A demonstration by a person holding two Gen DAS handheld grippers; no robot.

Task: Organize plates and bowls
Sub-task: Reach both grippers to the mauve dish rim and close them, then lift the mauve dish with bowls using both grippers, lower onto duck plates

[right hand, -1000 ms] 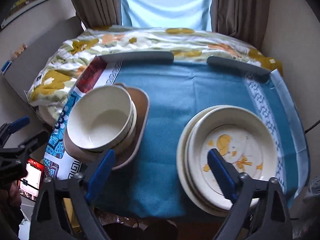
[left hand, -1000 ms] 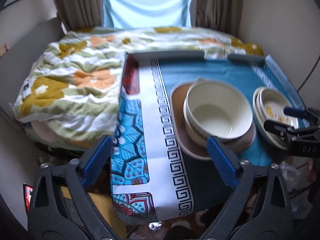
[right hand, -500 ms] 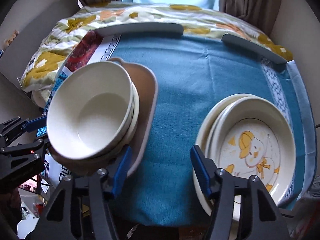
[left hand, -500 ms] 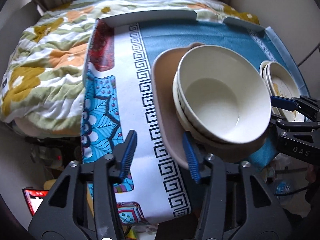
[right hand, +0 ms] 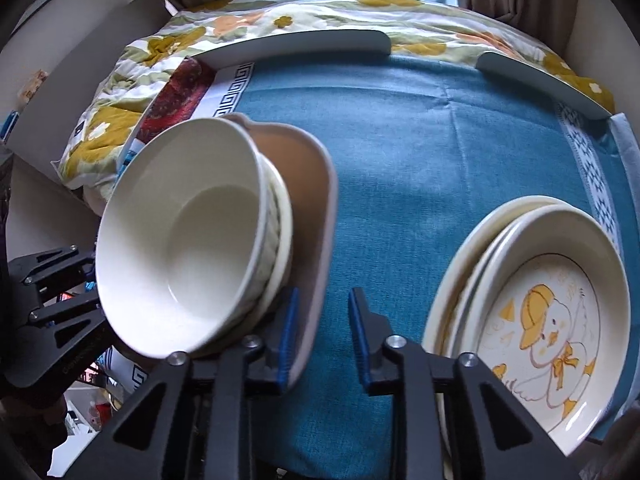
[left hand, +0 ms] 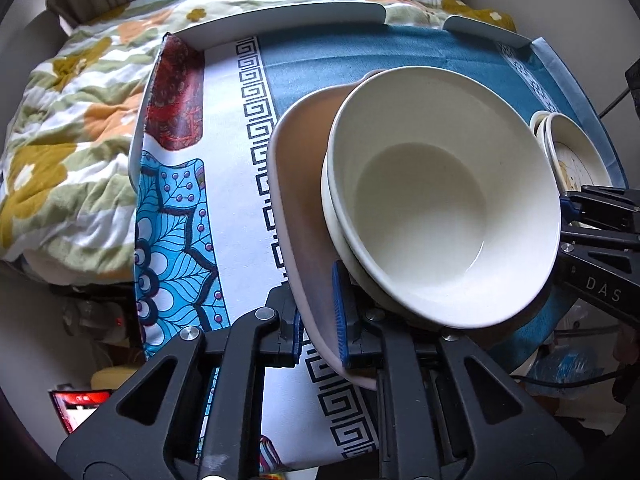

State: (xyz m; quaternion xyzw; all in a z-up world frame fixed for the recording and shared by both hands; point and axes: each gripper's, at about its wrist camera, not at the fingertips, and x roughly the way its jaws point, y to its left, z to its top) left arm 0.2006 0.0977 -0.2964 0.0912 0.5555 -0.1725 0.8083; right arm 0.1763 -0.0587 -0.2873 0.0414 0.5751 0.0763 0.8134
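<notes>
My left fingers (left hand: 320, 320) have clamped the brown tray (left hand: 296, 184)'s near rim; my right fingers (right hand: 320, 338) are closing, rim between them — bowl stack (left hand: 440, 208) nearly liftable.

One brown rounded-square plastic tray (right hand: 308, 184) carries a stack of cream round bowls (right hand: 180, 240); at least three rims show, though the exact count is hard to tell. Beside it sits a stack of cream round plates (right hand: 552, 304), about three, the top one printed with a yellow duck.
</notes>
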